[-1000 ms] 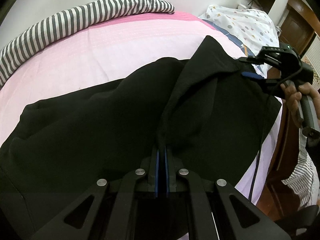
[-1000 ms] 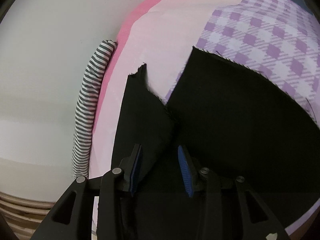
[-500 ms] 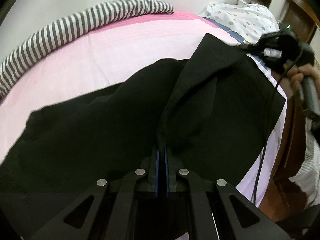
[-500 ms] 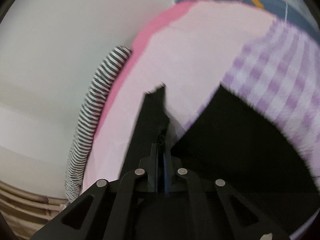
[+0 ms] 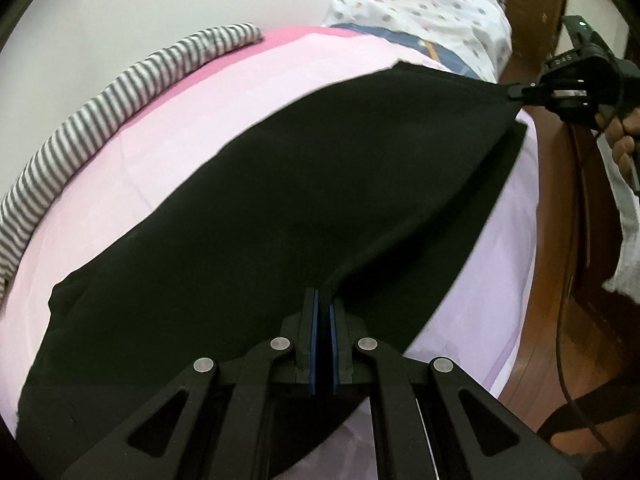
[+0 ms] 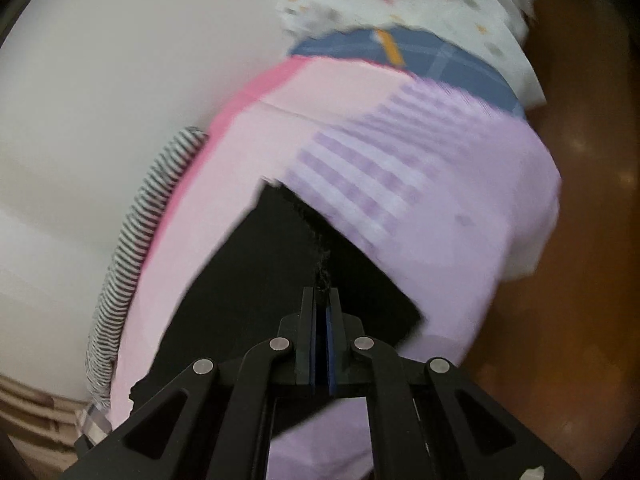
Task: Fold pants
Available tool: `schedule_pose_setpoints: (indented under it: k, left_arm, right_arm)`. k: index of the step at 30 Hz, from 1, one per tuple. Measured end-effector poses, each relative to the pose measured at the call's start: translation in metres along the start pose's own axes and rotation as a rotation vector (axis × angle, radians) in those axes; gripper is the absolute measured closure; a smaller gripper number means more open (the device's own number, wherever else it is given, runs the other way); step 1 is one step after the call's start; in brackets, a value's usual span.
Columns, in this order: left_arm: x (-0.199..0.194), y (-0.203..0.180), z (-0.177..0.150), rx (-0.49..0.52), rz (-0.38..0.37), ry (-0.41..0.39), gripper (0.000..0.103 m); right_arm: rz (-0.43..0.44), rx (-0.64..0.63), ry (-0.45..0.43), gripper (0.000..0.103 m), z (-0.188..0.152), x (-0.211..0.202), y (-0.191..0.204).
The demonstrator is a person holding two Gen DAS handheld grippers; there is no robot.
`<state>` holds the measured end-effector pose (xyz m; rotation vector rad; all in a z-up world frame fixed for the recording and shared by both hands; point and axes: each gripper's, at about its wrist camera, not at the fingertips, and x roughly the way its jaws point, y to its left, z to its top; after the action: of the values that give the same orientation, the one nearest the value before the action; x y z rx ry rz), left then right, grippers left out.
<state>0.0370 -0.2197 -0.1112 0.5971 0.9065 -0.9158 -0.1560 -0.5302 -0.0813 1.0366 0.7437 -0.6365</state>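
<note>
While the left gripper and right gripper each pinch the black pants, they pull them flat over the pink bed sheet for folding.

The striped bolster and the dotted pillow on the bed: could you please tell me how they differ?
The striped bolster is long, narrow and grey-and-white banded; the dotted pillow is broad, white, with small coloured spots. The bolster runs along the wall edge; the pillow sits at the bed's far end, on blue fabric. Neither touches the black pants.

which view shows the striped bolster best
The left wrist view: the striped bolster runs long and fairly sharp along the bed's far edge. The right wrist view shows it blurred, narrow and foreshortened at the left.
</note>
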Motion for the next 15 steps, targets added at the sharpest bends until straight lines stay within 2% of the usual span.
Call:
schedule_pose_setpoints:
  k: [3,9,15]
  left_arm:
    - [0.001,-0.008,-0.003,0.029,0.009,0.003,0.098]
    - [0.004,-0.015,-0.006,0.052,0.016,0.006,0.098]
    - [0.004,-0.016,-0.009,0.037,0.017,0.001,0.097]
  right_arm:
    - [-0.026,0.009,0.006,0.099,-0.007,0.003,-0.012]
    - [-0.040,-0.009,-0.020,0.100,-0.006,-0.001,-0.011]
    - [-0.084,-0.008,-0.004,0.100,-0.011,0.011,-0.015]
